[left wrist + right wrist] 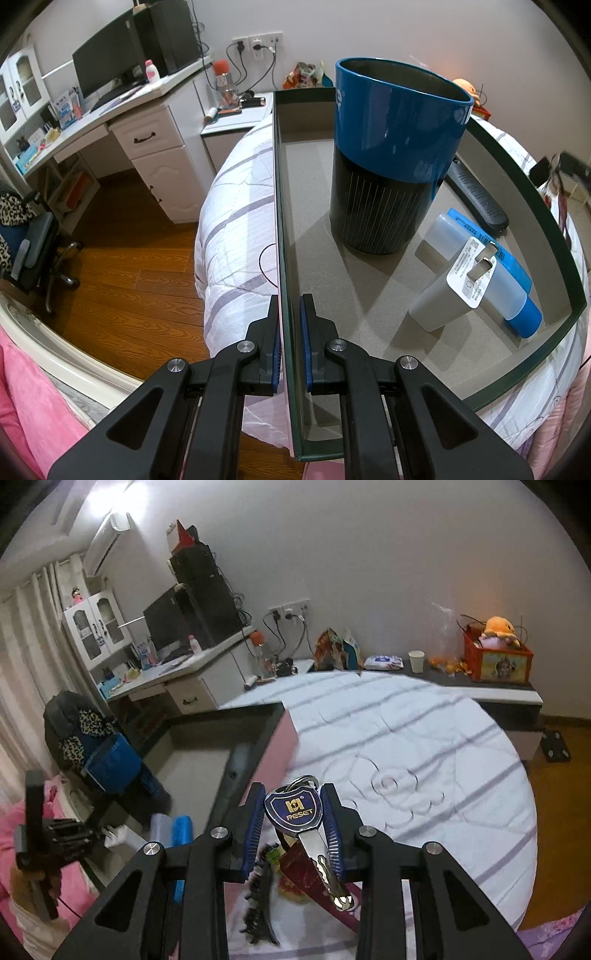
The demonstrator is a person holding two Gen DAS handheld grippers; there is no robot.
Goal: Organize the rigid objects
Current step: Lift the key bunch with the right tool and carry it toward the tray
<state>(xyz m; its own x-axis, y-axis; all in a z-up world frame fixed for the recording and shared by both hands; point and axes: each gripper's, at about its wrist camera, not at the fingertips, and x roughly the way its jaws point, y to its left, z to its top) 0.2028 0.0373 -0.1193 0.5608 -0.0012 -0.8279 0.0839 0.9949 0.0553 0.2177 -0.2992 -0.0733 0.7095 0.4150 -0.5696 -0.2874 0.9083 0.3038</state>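
Bedroom: key (295, 810) tip hidden behind right claw (293, 805).

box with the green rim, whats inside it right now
Inside the box: a tall blue and black cup, a white charger, a blue bottle and a black comb. The cup hides the floor behind it.

box (284, 206): dark-rimmed, grey floor, on bed | cup (395, 155): blue-black, upright inside | charger (448, 291), blue bottle (517, 295): lying beside cup | key (295, 810): blue head, raised above bed
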